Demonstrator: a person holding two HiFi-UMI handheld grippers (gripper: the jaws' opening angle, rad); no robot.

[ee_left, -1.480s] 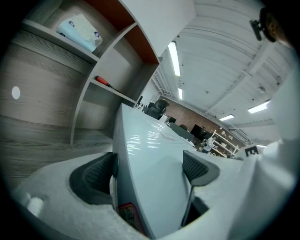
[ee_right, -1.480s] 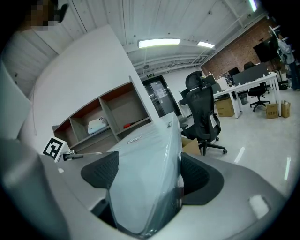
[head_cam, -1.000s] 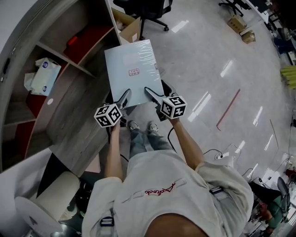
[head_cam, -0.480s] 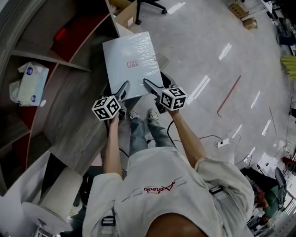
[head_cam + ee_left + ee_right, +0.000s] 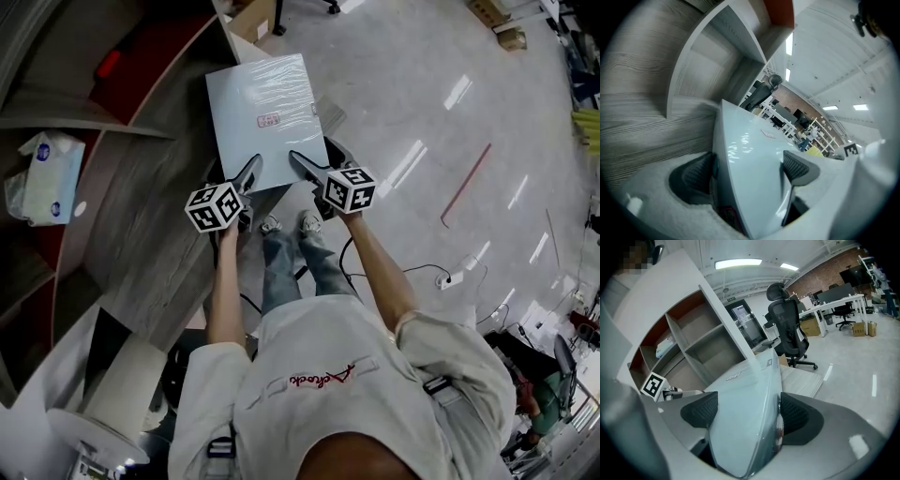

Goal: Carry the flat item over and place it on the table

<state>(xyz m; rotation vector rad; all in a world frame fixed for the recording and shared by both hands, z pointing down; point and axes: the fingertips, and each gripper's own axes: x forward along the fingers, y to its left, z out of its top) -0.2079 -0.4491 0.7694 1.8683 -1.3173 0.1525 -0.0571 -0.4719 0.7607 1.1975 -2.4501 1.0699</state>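
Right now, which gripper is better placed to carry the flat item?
Neither alone: left gripper and right gripper both clamp the near edge of the flat pale-blue wrapped box; likely carry with both.

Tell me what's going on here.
A person standing beside a shelf unit holds a flat, plastic-wrapped pack out in front, above the floor. The left tool and right tool are each clamped on its near edge, side by side. It has not yet been set down on anything.
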